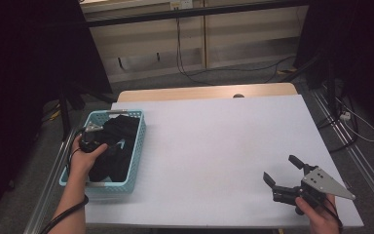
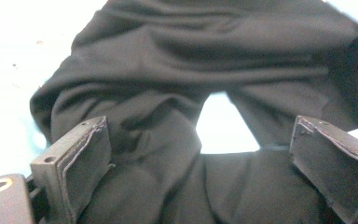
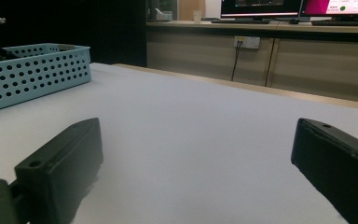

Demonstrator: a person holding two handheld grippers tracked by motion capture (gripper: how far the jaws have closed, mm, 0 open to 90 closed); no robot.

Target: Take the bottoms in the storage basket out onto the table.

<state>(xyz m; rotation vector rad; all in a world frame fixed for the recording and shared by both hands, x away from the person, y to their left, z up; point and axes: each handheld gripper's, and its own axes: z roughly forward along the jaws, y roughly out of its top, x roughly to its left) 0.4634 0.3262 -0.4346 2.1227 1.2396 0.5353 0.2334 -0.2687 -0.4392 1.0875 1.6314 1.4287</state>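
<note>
A light blue perforated basket stands at the table's left edge, holding a heap of black cloth. My left gripper is down inside the basket, over the cloth. In the left gripper view it is open, its jaws wide apart, with folds of the black cloth between and beyond them. My right gripper rests low over the table's front right, open, with nothing between its jaws. In the right gripper view it points across the bare white top toward the basket.
The white table top lies between the two grippers. A wooden strip runs along the table's far edge. Beyond it are cables on the floor, and dark stands to the left and right. Monitors sit on a far counter.
</note>
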